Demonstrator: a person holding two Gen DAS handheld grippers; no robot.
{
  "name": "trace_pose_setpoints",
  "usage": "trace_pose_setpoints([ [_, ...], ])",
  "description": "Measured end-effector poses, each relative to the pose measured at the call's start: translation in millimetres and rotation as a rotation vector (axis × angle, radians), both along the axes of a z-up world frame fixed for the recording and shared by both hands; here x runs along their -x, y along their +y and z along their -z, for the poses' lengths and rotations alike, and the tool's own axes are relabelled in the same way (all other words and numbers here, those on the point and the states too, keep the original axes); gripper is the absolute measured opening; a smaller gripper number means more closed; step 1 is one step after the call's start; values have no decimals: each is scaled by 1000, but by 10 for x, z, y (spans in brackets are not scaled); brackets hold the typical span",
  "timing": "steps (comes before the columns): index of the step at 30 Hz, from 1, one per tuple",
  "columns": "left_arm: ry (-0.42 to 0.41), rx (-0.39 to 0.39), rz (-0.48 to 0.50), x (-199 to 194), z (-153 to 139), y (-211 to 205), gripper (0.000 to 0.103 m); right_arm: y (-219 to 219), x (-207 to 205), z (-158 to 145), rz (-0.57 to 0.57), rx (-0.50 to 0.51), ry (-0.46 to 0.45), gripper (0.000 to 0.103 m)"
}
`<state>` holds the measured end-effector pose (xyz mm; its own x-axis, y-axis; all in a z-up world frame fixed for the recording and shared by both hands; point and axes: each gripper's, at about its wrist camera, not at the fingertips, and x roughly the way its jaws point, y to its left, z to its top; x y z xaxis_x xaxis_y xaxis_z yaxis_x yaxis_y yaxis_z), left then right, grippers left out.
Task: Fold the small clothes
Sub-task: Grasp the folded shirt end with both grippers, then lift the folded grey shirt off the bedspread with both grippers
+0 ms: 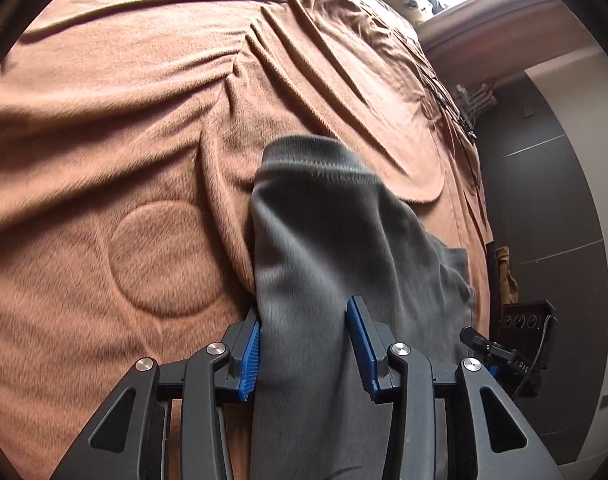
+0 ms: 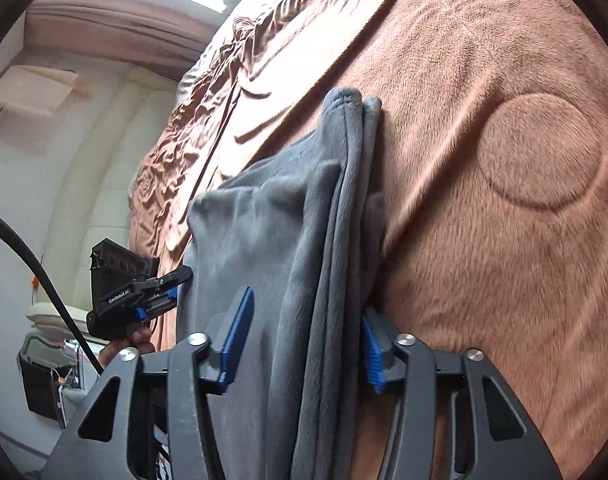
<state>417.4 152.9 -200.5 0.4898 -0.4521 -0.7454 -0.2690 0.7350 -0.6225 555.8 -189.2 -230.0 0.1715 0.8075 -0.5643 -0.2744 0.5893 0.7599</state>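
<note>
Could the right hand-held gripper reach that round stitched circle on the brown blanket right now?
Probably not freely: the right hand-held gripper has grey fleece cloth bunched between its blue pads, though the stitched circle lies uncovered on the brown blanket.

- The grey garment point(image 1: 328, 240) is soft and fleecy, bunched into long folds, with a stitched hem at its far end.
- It lies stretched across the brown blanket point(image 1: 124, 120), just beside the blanket's stitched circle.

"GenRoboAI" in white on the left gripper point(image 2: 160, 292) body (right wrist view), partial "DAS" on the right gripper point(image 1: 500, 354)
</note>
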Motion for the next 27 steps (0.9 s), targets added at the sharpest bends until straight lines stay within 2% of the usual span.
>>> trace_pose_setpoints([
  [3, 2, -8, -4, -93, -11, 23, 39, 24, -63, -3, 7, 0, -3, 38],
  [6, 2, -5, -4, -187, 2, 57, 38, 38, -100, -24, 9, 3, -10, 37],
  [12, -1, 10, -20, -368, 58, 145, 29, 164, -193, -22, -13, 35, -12, 37],
  [14, 4, 17, -29, -412, 85, 153, 23, 189, -196, -45, -12, 55, -18, 33],
  [16, 0, 11, -24, -422, 73, 135, 12, 185, -176, -70, -1, 76, -18, 23],
  [19, -38, -10, -16, -385, -55, 101, 10, 216, -94, -202, -8, 121, -55, 15],
  [27, -157, -14, -6, -128, -614, 50, 9, 342, 260, -777, -20, 165, -201, 12],
])
